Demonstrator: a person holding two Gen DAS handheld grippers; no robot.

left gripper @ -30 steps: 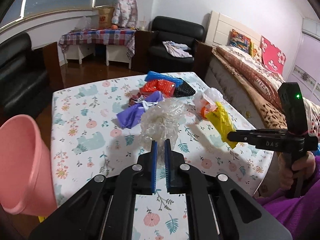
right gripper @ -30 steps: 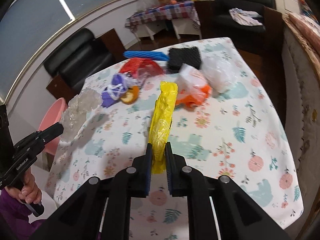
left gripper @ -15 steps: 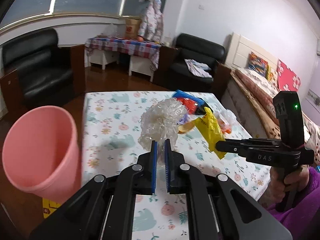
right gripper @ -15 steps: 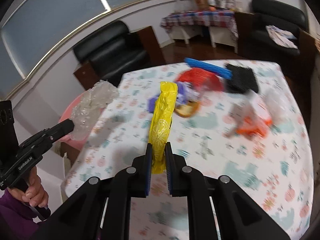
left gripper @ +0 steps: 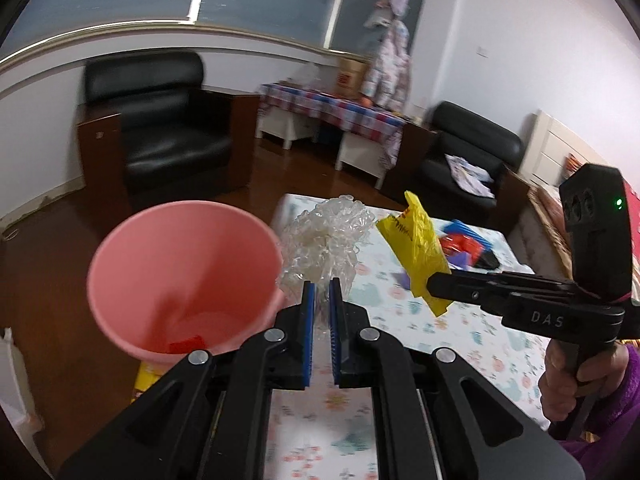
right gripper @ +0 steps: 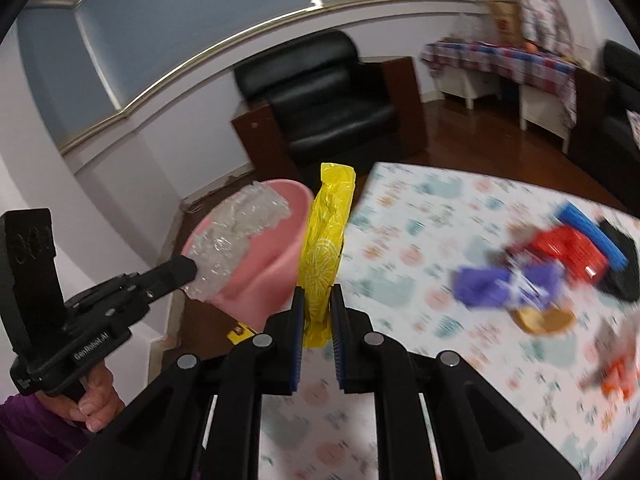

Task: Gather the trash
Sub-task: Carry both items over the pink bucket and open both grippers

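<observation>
My left gripper (left gripper: 320, 300) is shut on a crumpled clear plastic bag (left gripper: 324, 240) and holds it just right of the rim of a pink bin (left gripper: 180, 276). A red scrap lies in the bin's bottom. My right gripper (right gripper: 317, 300) is shut on a yellow plastic bag (right gripper: 326, 240) and holds it beside the bin (right gripper: 272, 264), above the table's left edge. In the right wrist view the left gripper (right gripper: 188, 270) holds the clear bag (right gripper: 236, 236) over the bin's mouth. In the left wrist view the right gripper (left gripper: 430, 284) holds the yellow bag (left gripper: 420, 248).
The floral-cloth table (right gripper: 420, 240) bears more trash at its far side: purple (right gripper: 492, 286), red (right gripper: 568, 252), blue (right gripper: 592, 228), black and orange pieces. A black armchair (left gripper: 160, 132) and a wooden floor lie beyond the bin. A bed stands at the far right.
Both grippers have swung left from over the table toward the pink bin, carrying their bags. The bin now sits much closer and its inside shows.
</observation>
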